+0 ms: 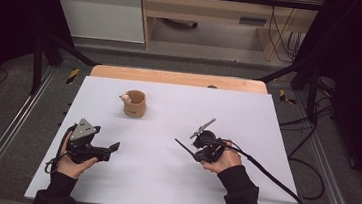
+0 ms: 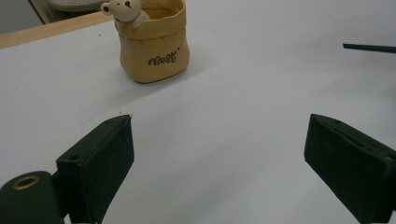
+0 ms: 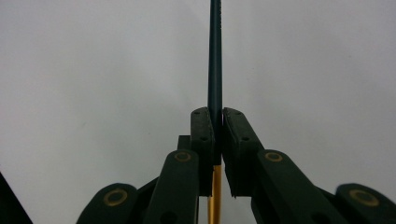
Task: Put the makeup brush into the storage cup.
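Right gripper (image 3: 215, 121) fingers (image 3: 201, 135) clamped on a thin dark pen (image 3: 215, 56), pen jutting beyond the tips, left gripper (image 2: 219, 154) fingers wide, empty

A white counter (image 1: 261, 190) with a wooden far edge stands on grey carpet (image 1: 7, 115) between black frame struts (image 1: 43, 53). Beyond it sit a white cabinet (image 1: 102, 14) and a light wooden desk (image 1: 203, 8) (cables (image 1: 280, 36) hang at its right). The sides are dark.
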{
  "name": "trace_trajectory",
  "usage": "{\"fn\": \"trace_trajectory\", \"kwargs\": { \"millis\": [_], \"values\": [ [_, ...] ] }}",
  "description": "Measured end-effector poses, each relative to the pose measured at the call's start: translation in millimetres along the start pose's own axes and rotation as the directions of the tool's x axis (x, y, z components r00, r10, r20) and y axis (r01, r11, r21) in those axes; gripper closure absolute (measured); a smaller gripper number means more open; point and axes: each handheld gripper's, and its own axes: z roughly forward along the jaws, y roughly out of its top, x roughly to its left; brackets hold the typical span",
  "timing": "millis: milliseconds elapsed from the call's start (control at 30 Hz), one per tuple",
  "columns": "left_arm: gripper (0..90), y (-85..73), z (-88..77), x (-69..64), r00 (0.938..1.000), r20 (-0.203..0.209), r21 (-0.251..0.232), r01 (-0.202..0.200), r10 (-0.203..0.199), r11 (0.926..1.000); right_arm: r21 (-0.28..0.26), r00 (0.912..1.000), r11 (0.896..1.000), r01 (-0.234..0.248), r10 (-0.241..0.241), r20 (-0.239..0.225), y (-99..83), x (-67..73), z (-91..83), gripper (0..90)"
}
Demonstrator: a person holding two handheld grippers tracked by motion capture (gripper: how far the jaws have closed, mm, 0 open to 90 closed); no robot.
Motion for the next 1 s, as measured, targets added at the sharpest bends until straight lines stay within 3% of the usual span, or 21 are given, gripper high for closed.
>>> {"fn": "trace_trajectory", "kwargs": {
  "millis": [333,800,967,1000],
  "values": [
    [7.7,0.6,0.1,-0.9,1.0,0.002,0.005,-0.008,0.008,1.0,-0.028,0.9991,0.999,0.041,-0.041,0.007,12.4,-2.4,-28.4,83.2],
    [7.7,1.3,1.3,-3.7,0.9997,0.011,0.012,-0.023,0.023,0.9997,-0.04,0.9894,0.99,0.135,-0.133,0.059,21.0,1.2,-47.6,83.2],
    [7.7,2.4,0.2,-5.2,0.9993,0.018,0.008,-0.032,0.032,0.9994,-0.044,0.9806,0.982,0.186,-0.182,0.072,21.9,5.0,-50.2,83.2],
    [7.7,2.4,0.5,-5.9,0.9994,0.018,0.003,-0.03,0.03,0.9995,-0.044,0.9755,0.977,0.21,-0.206,0.077,22.3,5.1,-50.7,83.2]
  ]
}}
